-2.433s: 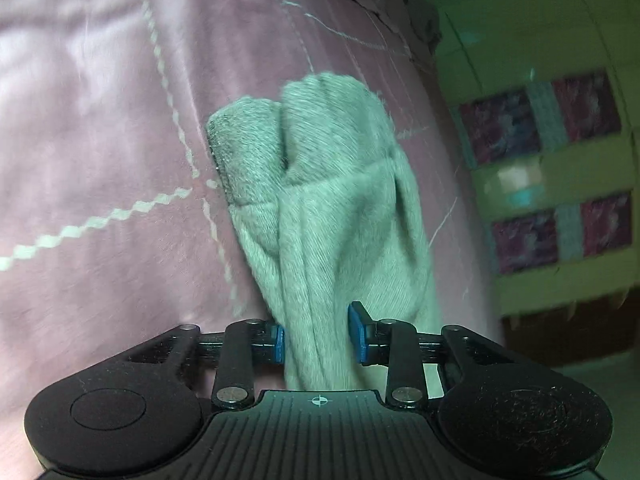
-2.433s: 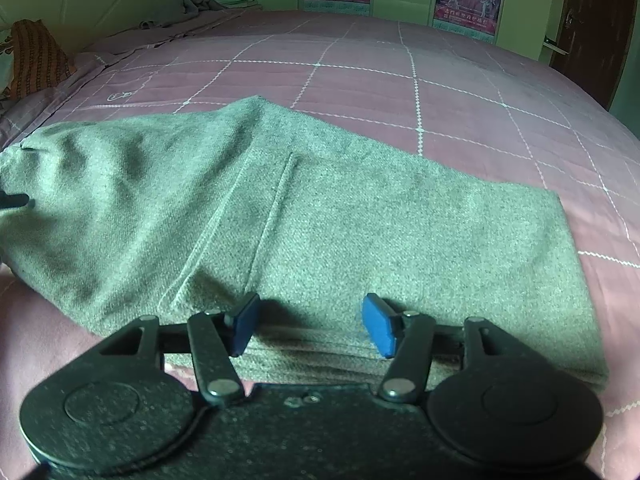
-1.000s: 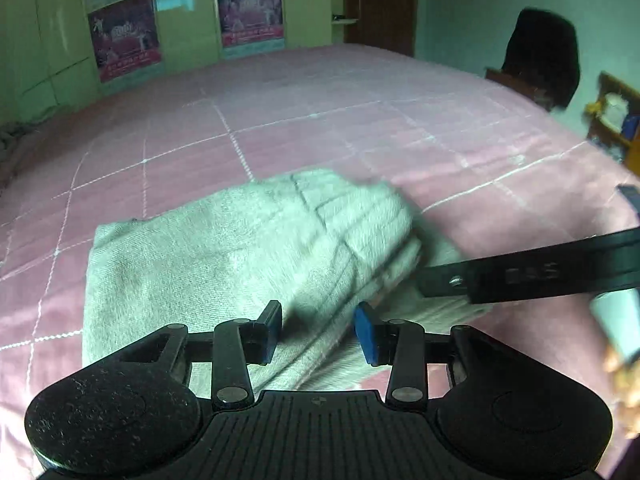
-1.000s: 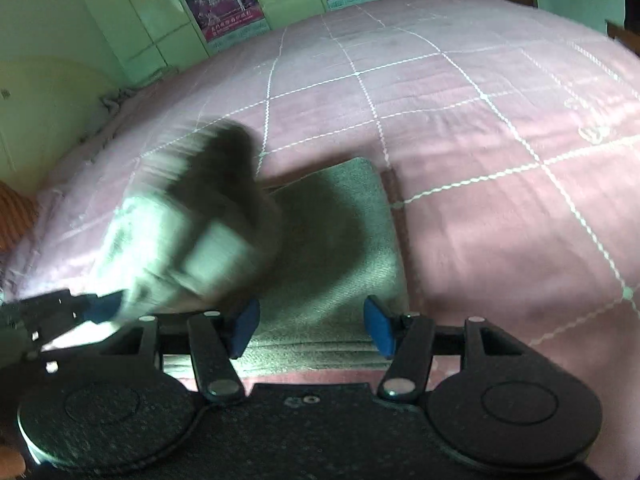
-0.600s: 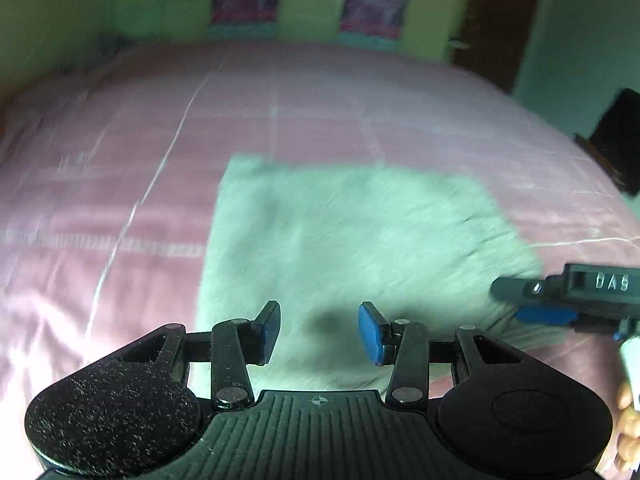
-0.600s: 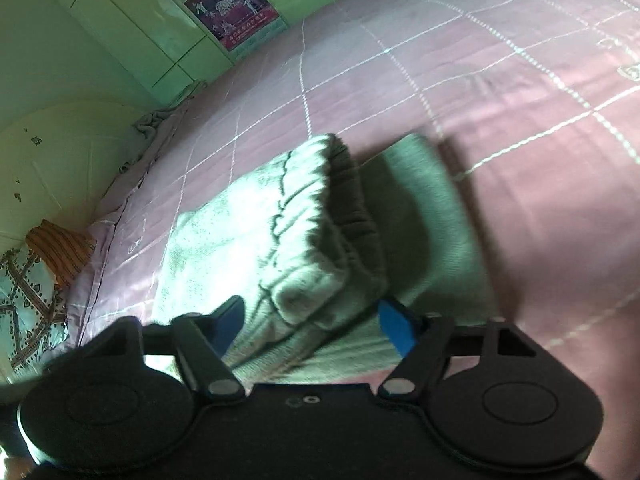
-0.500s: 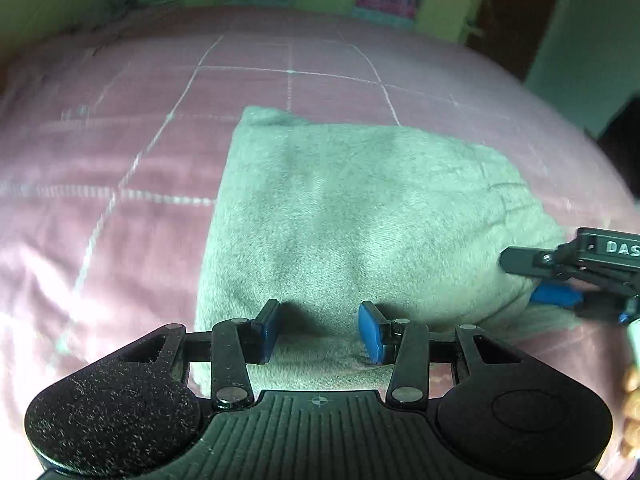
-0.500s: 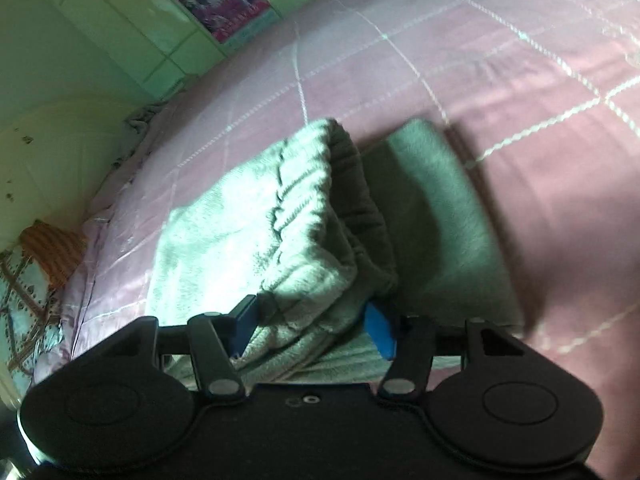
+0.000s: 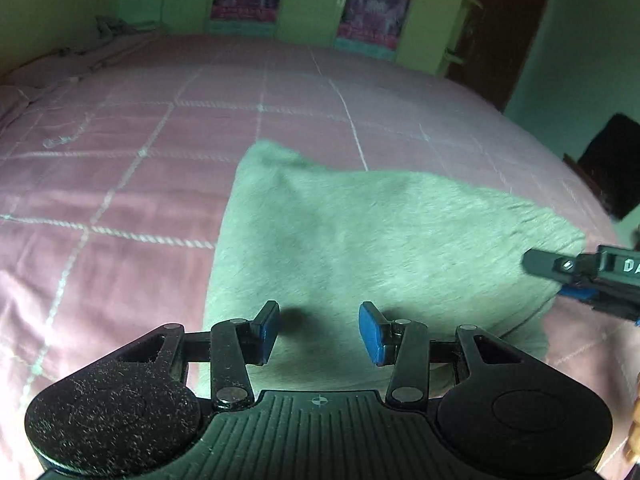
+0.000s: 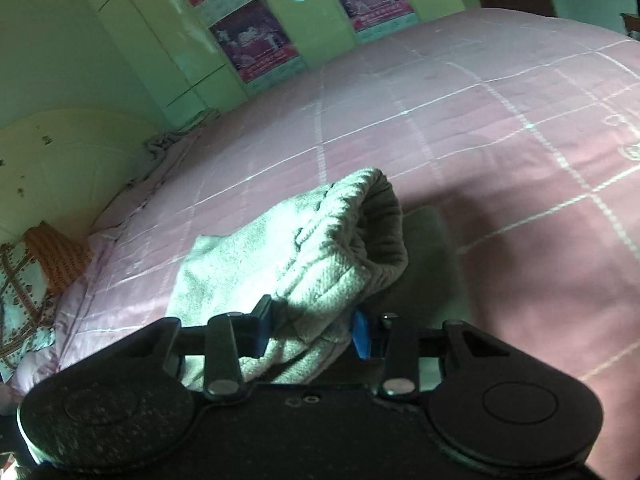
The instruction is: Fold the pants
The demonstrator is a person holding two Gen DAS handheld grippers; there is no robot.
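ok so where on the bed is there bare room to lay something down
Bare pink bedspread lies left of the folded pants and beyond them toward the postered wardrobe. It is crowded at the pants' right edge, where the right gripper clamps the fold.

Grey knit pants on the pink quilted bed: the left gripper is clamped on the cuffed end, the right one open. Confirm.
Sides swapped. The right wrist view shows the right gripper shut on the grey knit pants; the left wrist view shows the left gripper open above them on the pink quilted bed.

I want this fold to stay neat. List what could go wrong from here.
1. The right hand-held gripper pinches only a bunched end of the pants; lifting could drag the folded stack askew.
2. The left hand-held gripper is open above the pants, so nothing pins the layers.
3. The pink bedspread looks soft; pressing may wrinkle the fold.
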